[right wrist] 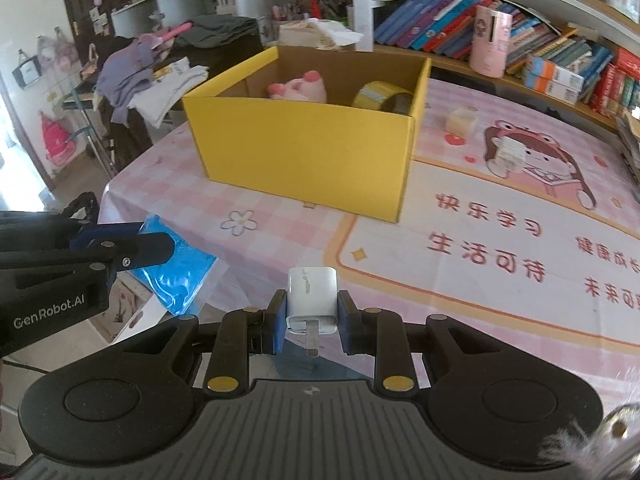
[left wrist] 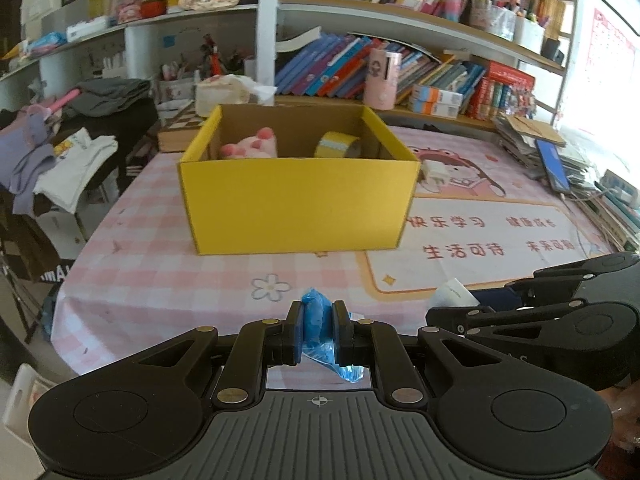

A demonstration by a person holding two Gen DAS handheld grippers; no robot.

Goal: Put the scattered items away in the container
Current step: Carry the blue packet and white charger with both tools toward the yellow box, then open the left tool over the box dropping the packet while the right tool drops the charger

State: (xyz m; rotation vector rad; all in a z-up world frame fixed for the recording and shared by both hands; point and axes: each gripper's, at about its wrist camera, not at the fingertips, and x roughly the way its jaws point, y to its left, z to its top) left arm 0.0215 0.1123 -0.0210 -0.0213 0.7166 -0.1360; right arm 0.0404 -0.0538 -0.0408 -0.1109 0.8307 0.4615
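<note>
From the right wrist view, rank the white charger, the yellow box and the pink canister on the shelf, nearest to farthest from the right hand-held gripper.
1. White charger, clamped in the right hand-held gripper.
2. Yellow box, ahead, mid-table.
3. Pink canister, far right on the shelf.

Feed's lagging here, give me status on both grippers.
Left gripper shut on blue plastic bag. Right gripper shut on white charger. Yellow box ahead, path unobstructed.
</note>
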